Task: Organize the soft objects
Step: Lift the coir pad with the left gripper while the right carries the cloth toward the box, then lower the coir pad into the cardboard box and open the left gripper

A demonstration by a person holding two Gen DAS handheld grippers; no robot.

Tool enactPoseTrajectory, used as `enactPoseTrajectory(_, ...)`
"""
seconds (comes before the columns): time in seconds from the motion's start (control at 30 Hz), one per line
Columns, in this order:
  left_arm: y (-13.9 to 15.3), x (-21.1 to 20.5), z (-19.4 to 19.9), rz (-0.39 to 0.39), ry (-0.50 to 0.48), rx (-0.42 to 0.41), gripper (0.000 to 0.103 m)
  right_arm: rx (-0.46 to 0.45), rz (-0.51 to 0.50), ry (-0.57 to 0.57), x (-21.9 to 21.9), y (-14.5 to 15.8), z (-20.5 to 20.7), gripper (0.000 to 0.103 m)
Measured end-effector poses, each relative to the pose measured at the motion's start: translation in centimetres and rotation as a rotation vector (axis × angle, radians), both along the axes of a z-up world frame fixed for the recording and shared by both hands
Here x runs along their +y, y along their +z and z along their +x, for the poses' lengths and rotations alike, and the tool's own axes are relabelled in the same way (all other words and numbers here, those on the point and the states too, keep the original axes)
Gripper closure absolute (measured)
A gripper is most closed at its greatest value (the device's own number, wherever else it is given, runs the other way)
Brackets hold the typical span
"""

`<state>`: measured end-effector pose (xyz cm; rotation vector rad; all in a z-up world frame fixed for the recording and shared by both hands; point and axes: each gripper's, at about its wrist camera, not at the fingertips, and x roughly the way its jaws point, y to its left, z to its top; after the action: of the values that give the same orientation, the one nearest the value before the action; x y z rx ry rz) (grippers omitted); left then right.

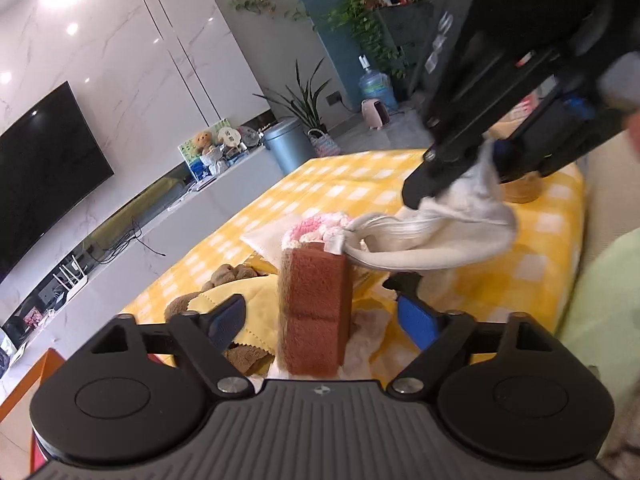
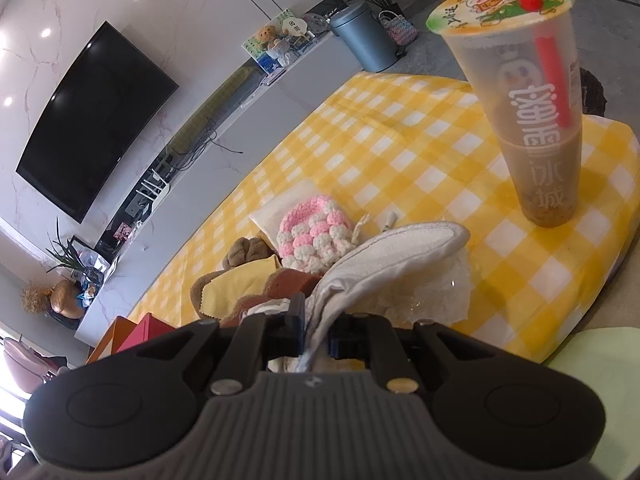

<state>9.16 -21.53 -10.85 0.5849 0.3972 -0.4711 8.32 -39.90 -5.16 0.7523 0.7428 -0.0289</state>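
Right jaws pinch white sock (image 2: 384, 256), toe pointing away; left jaws spread around upright brown block (image 1: 316, 308).

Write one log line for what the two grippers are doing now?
left gripper: open around brown sponge | right gripper: shut on white cloth | stage: sorting

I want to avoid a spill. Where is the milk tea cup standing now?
In the right wrist view the milk tea cup stands upright at the upper right, on the yellow checked cloth, beyond the white cloth that the right gripper holds.
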Motion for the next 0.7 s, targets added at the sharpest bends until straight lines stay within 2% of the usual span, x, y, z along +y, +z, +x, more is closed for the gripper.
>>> enactPoseTrajectory(0.03, -0.2, -0.3, 0.5, 0.016, 0.006, 0.014, 0.032, -0.002, 0.002, -0.001, -0.1, 0.0, 0.0, 0.092)
enactPoseTrajectory(0.07, -0.4, -0.4, 0.8, 0.033, 0.018, 0.031, 0.059, -0.002, 0.003, 0.000, -0.1, 0.0, 0.0, 0.092)
enactPoseTrajectory(0.1, -0.5, -0.5, 1.1, 0.037, 0.032, 0.040, 0.066, -0.002, 0.002, 0.001, -0.1, -0.1, 0.0, 0.092)
enactPoseTrajectory(0.2, 0.5, 0.5, 0.1, -0.041, 0.065, 0.030, 0.068, -0.009, 0.005, 0.002, -0.2, 0.0, 0.0, 0.093)
enactPoseTrajectory(0.3, 2.1, 1.0, -0.6, -0.064, 0.090, -0.003, 0.068, -0.040, 0.023, 0.003, -0.3, 0.3, -0.3, 0.096)
enactPoseTrajectory(0.43, 5.2, 2.3, -1.0, -0.129, 0.090, -0.039, 0.068, -0.113, 0.068, -0.001, -0.4, 1.3, -1.0, 0.097)
enactPoseTrajectory(0.7, 11.3, 6.3, -1.6, -0.257, 0.160, -0.077, 0.068, -0.271, 0.100, -0.023, -0.1, 4.5, -2.7, 0.098)
